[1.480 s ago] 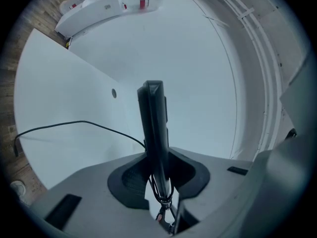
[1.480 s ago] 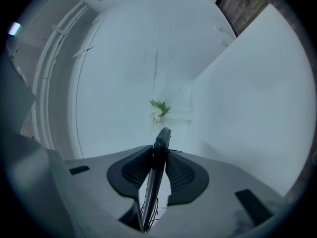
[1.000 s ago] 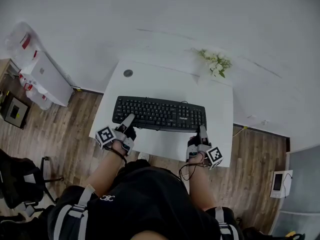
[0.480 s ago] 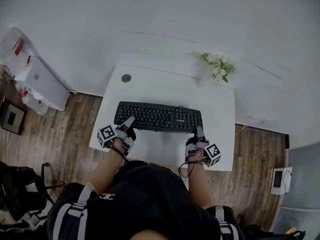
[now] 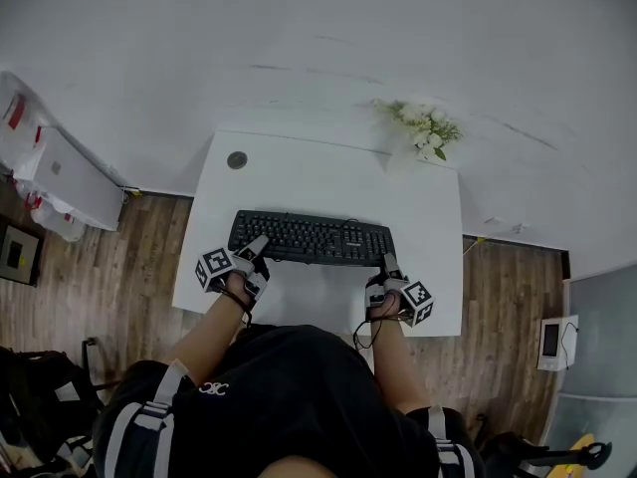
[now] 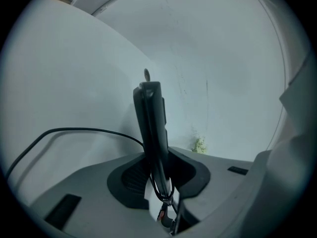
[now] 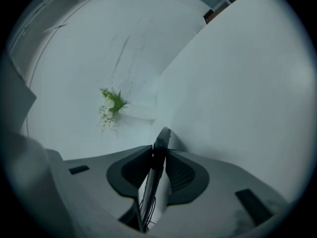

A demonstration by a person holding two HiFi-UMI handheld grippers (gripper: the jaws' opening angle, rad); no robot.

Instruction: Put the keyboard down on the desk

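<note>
A black keyboard is held level over the white desk, its long side running left to right. My left gripper is shut on its near left edge and my right gripper on its near right edge. In the left gripper view the keyboard shows edge-on, pinched between the dark pads. The right gripper view shows the same: the keyboard's thin edge is clamped between the pads. Whether the keyboard touches the desk I cannot tell.
A small bunch of white flowers stands at the desk's far right corner, and a round cable hole sits at the far left. The keyboard's cable loops off to the left. A white cabinet stands on the wooden floor to the left.
The keyboard, still gripped at both ends, has moved away from me and down towards the desk top, and looks smaller now. Both grippers went with it.
</note>
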